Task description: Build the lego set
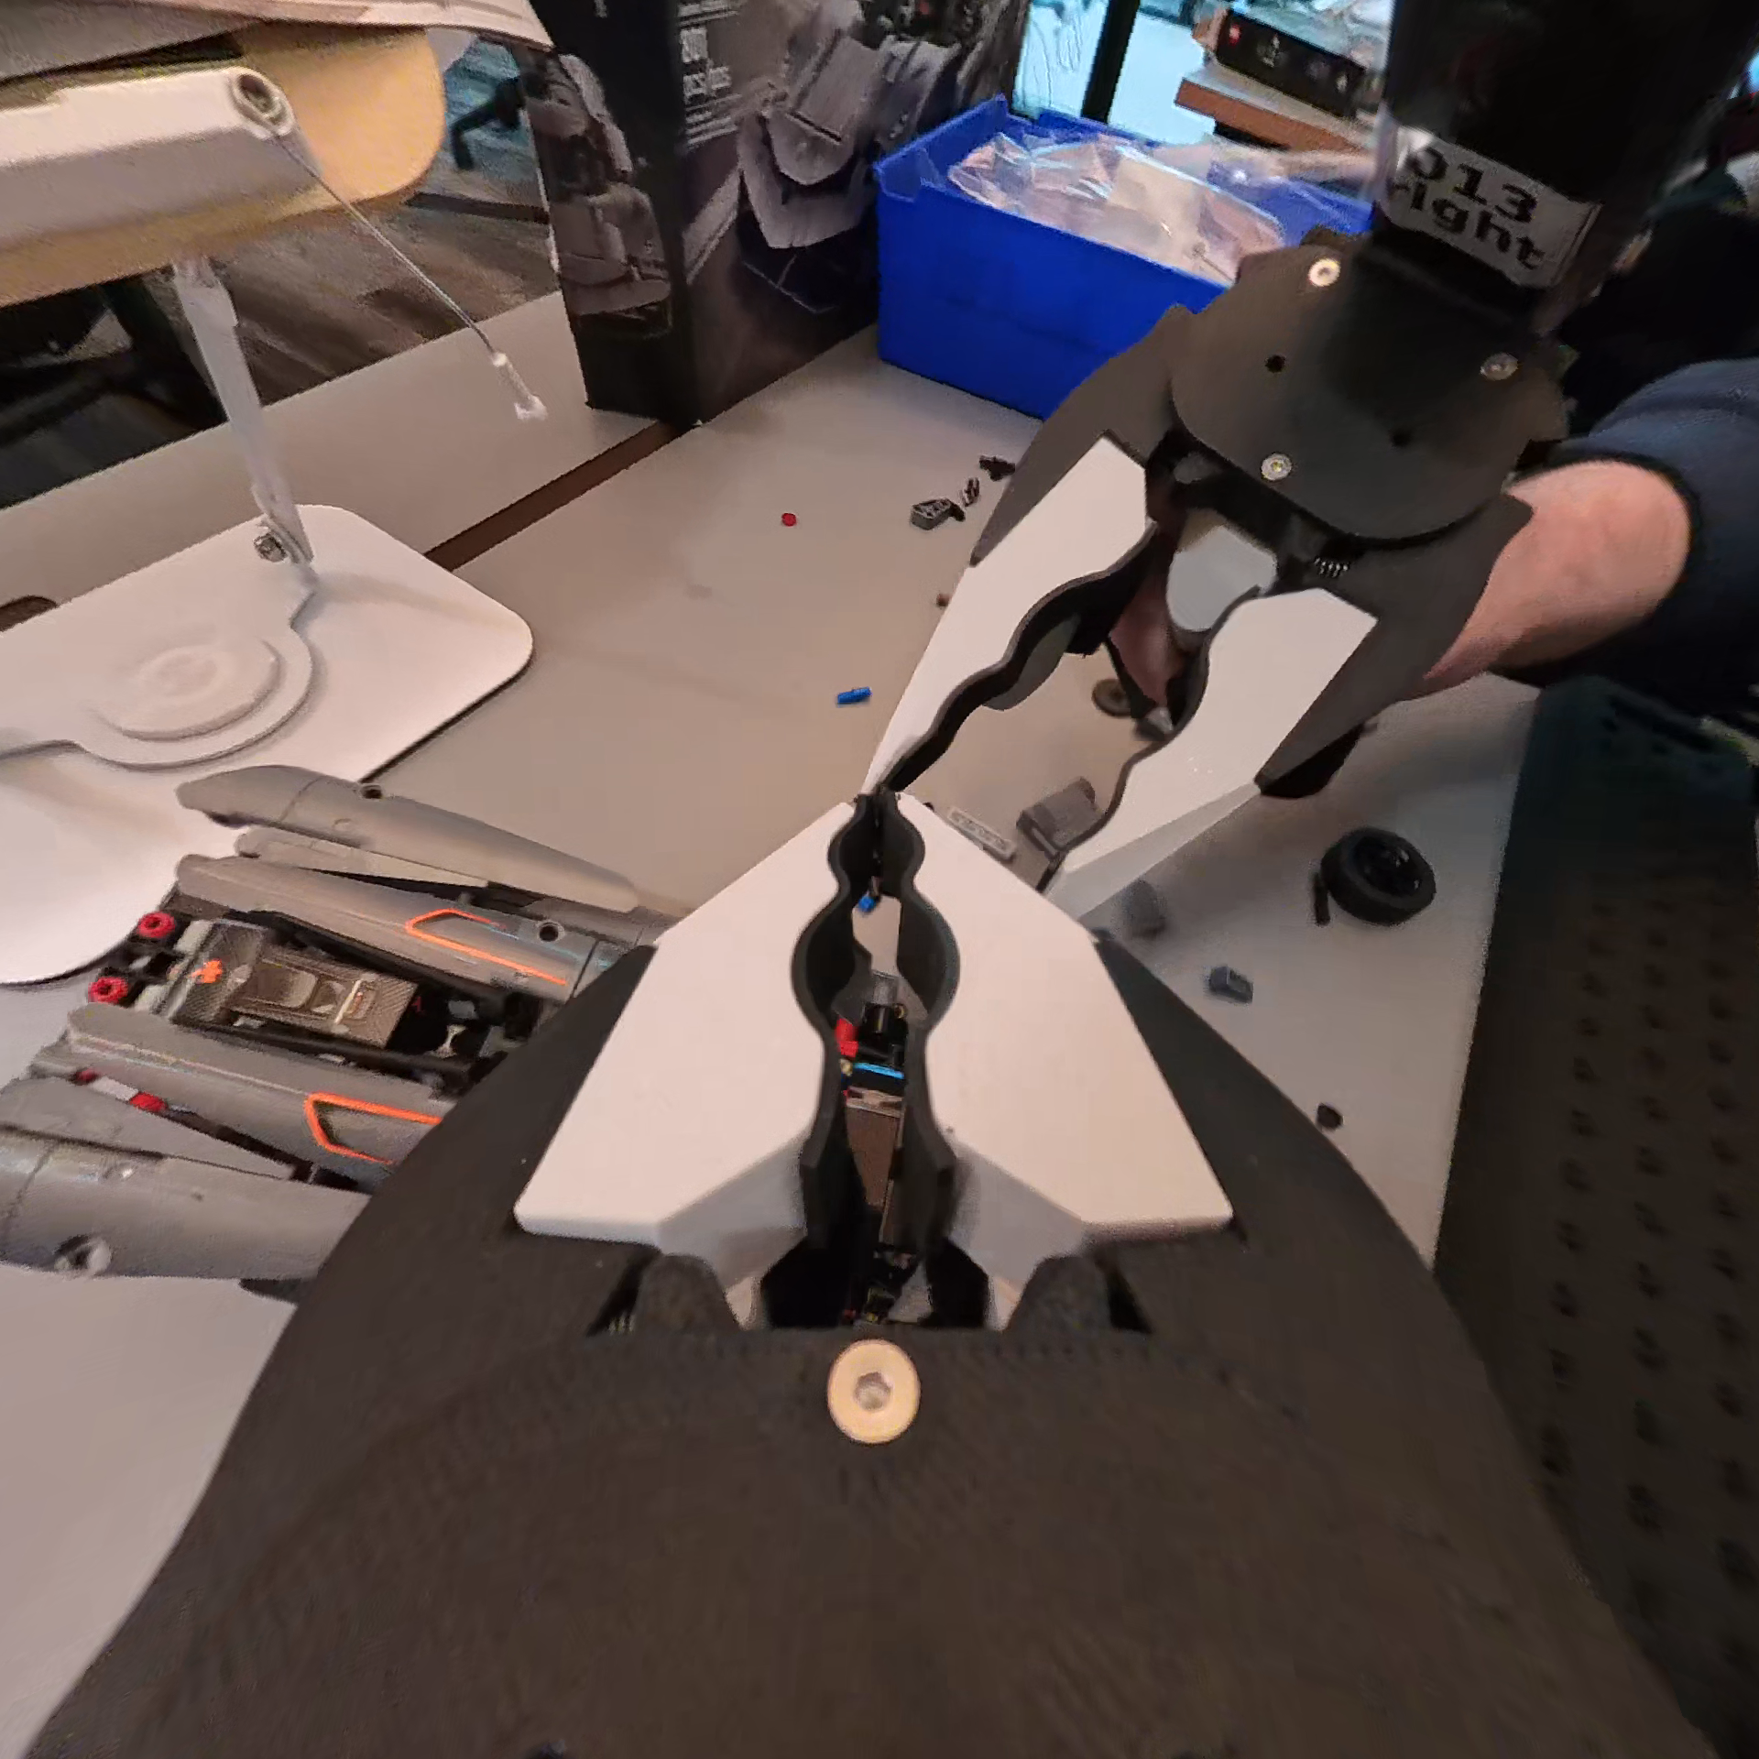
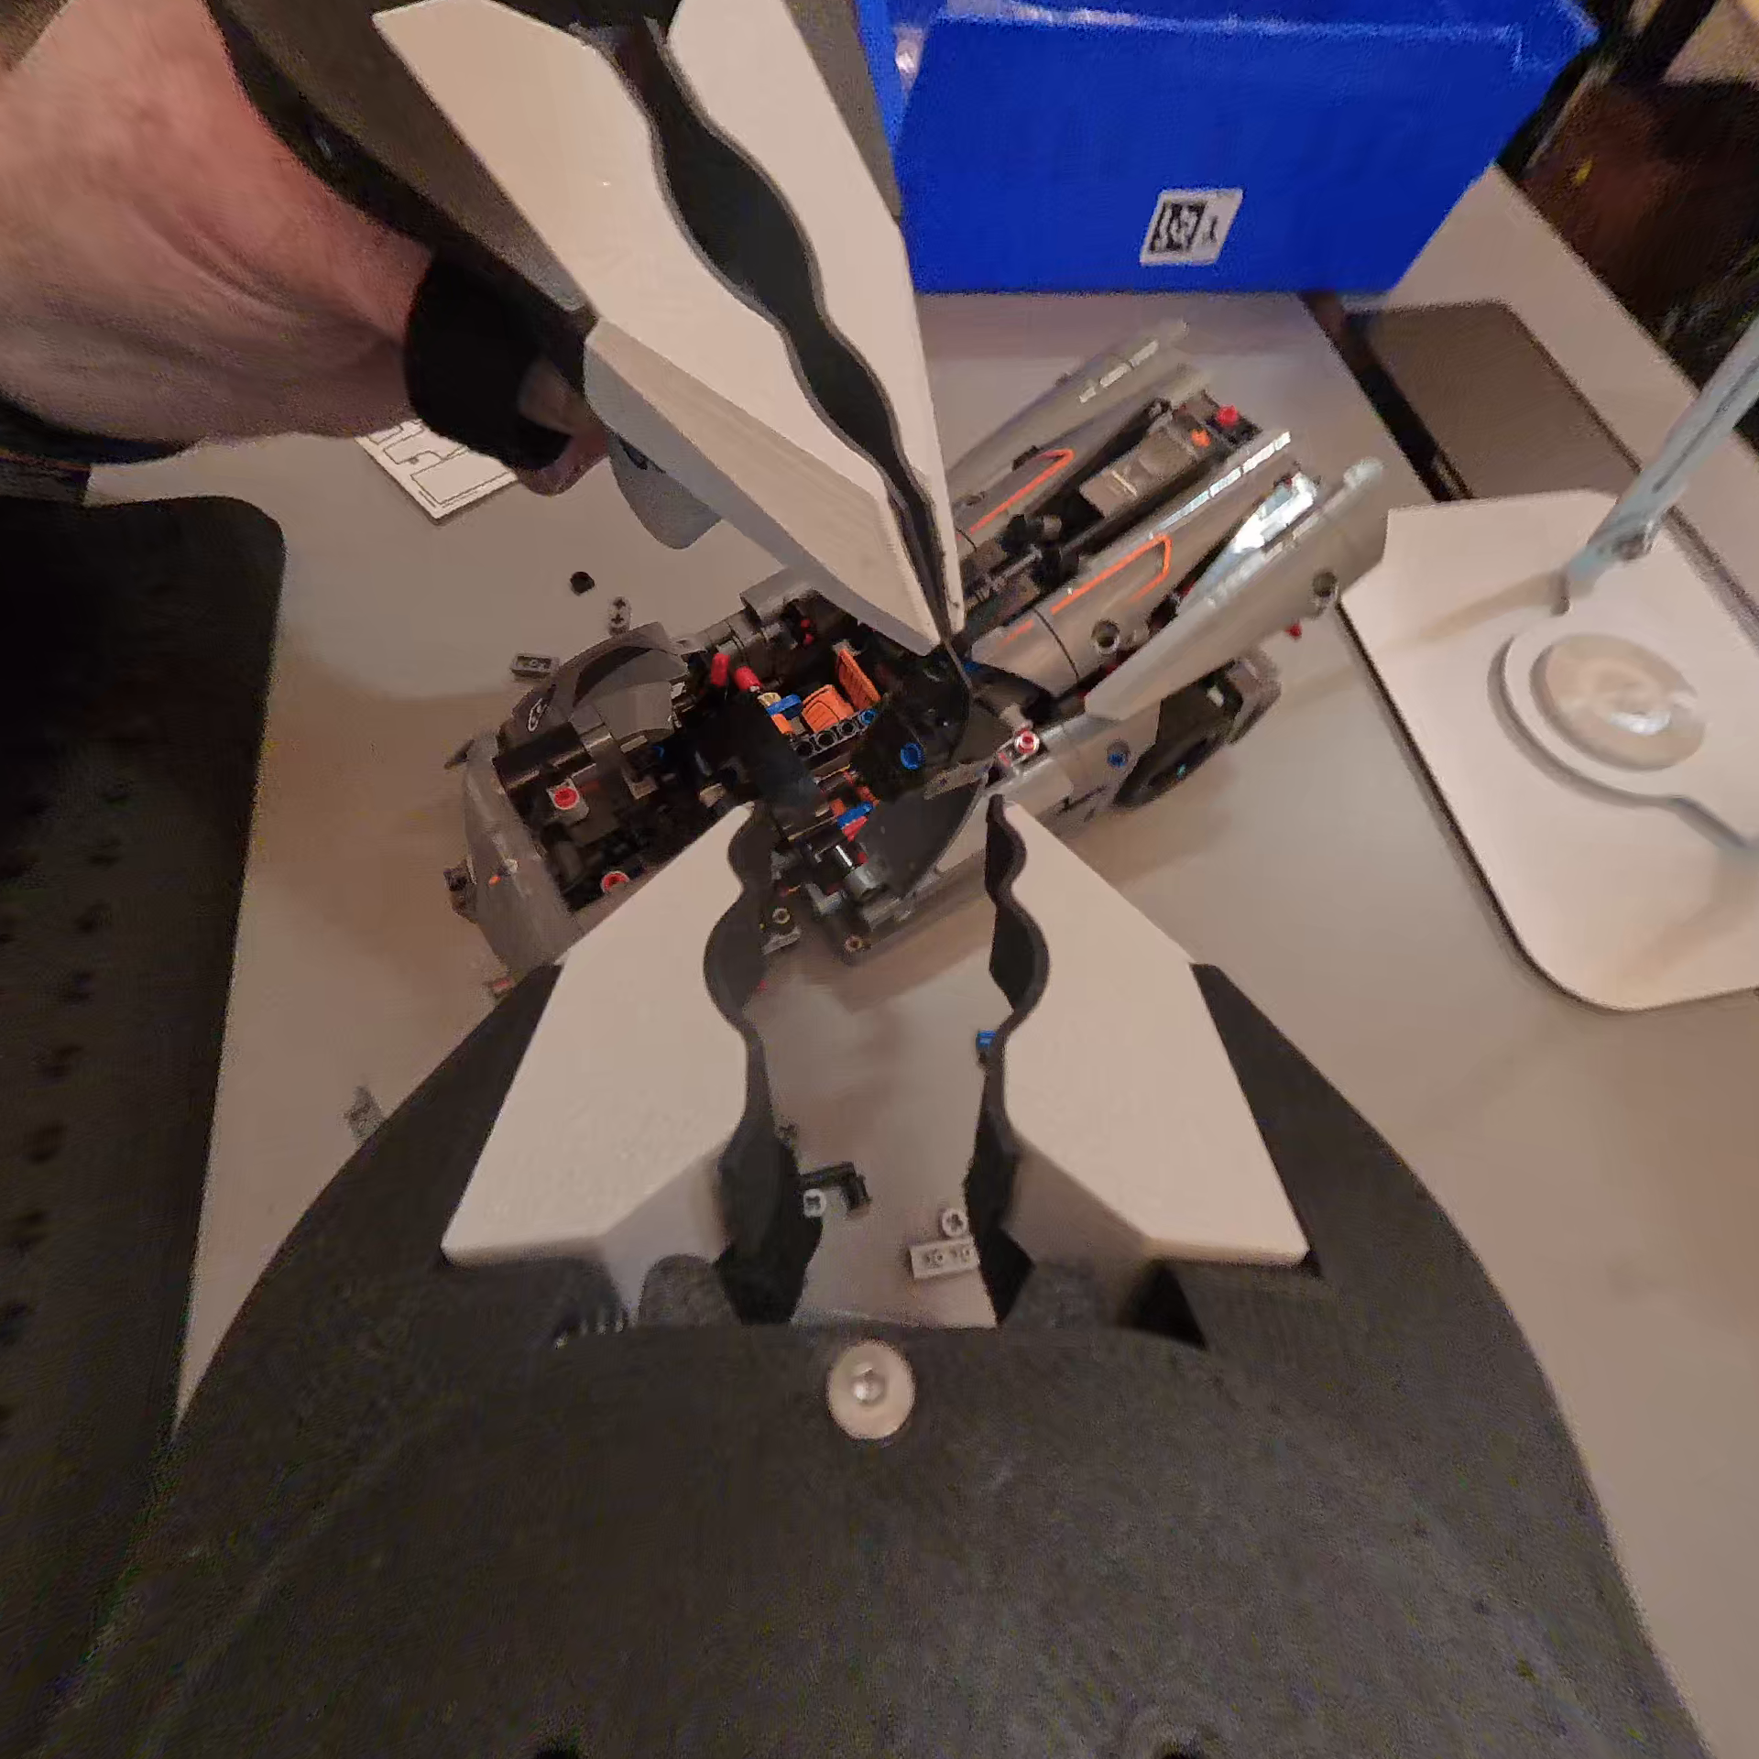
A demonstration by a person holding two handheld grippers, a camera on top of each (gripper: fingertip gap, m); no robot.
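The left gripper has its jaws pressed together, pinching a curved black panel on the grey lego car, though blur makes the exact grip hard to judge. The right gripper hangs just in front of the same panel with its jaws apart, nothing between them. The car lies on the grey table directly beyond the right jaws. 1 blue bin stands farther behind. Loose small pieces lie beneath the right jaws.
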